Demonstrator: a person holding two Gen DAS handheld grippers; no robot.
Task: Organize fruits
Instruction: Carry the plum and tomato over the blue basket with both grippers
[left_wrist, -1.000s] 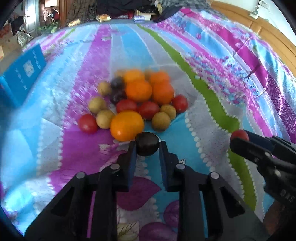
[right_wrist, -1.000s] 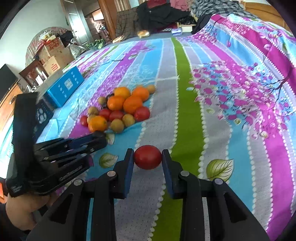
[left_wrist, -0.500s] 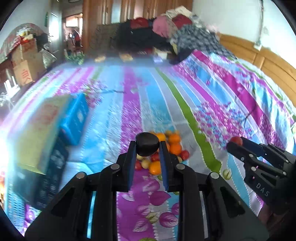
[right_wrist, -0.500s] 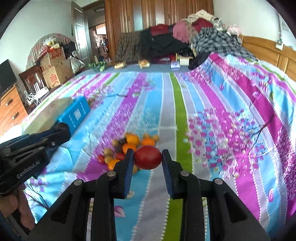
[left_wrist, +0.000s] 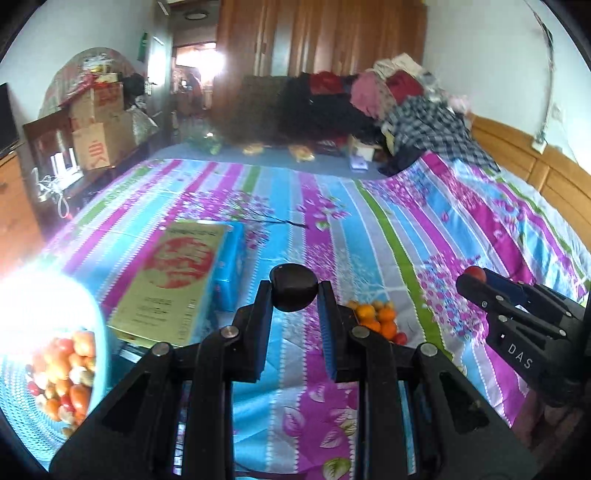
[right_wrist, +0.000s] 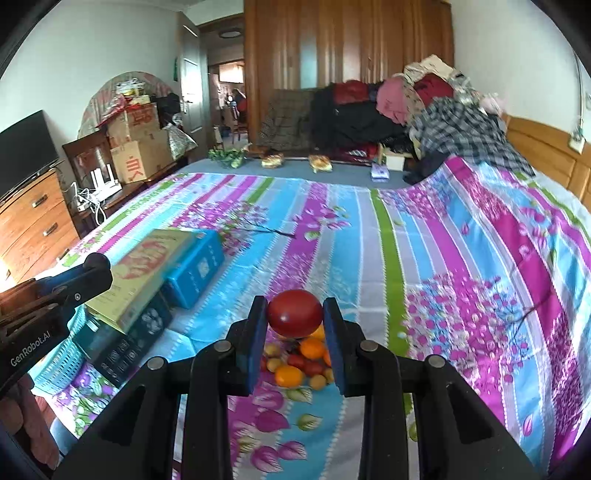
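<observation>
Fruits are now airborne: our left gripper (left_wrist: 294, 295) clamps a dark round fruit (left_wrist: 293, 286), our right gripper (right_wrist: 294, 319) a red tomato (right_wrist: 294, 313), both lifted off the striped bed (right_wrist: 424, 258) pile (right_wrist: 299, 360), so basket (left_wrist: 96, 332) placement likely follows.

The right tool (left_wrist: 474, 280) reads "DAS" (left tool (right_wrist: 94, 266): "GenRobot.AI").

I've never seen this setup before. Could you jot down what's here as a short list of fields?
place: striped bedspread
left tool: shut on dark fruit
right tool: shut on red fruit
loose fruit: pile on the bedspread, below the tools
basket: pale blue, at left, fruit inside
boxes: beside the basket
</observation>
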